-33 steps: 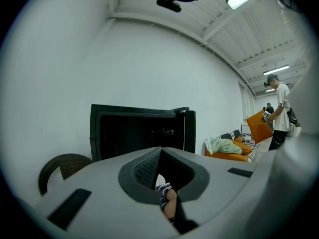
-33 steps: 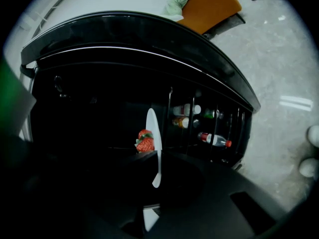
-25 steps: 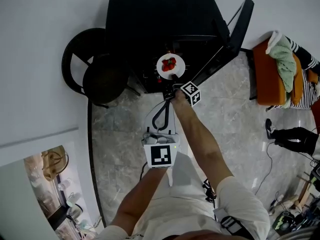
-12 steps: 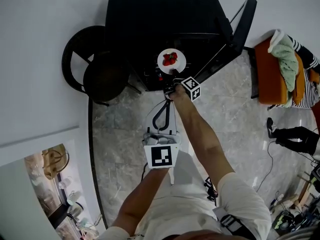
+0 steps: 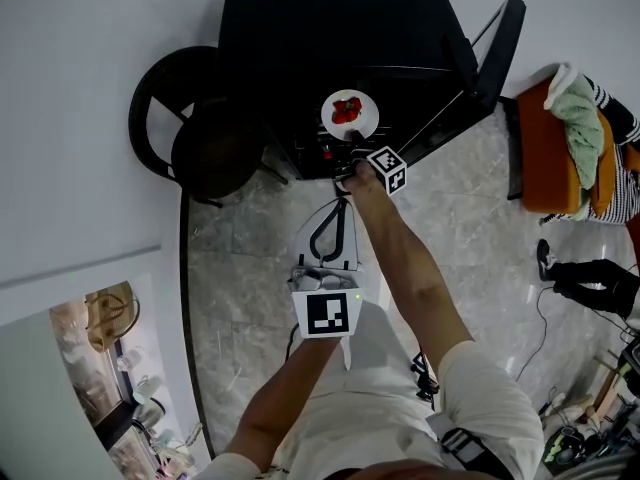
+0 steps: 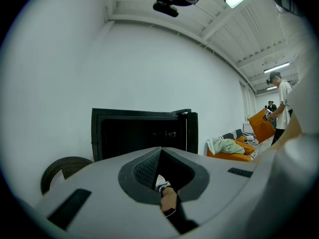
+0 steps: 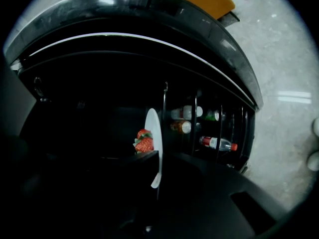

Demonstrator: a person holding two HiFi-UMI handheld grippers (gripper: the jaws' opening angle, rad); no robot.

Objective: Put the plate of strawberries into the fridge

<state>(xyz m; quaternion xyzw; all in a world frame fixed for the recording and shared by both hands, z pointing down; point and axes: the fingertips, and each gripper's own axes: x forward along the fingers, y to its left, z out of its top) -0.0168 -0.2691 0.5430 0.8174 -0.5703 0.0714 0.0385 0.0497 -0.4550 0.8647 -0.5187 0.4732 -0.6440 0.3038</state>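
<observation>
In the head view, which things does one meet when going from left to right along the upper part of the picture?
round dark chair → plate of strawberries → open fridge door → orange sofa

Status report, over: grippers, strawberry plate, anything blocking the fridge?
Right gripper shut on plate rim; left gripper shut, empty, held back. Plate with strawberries at open fridge mouth. Bottles off to the side, clear of plate; inside too dark to judge.
</observation>
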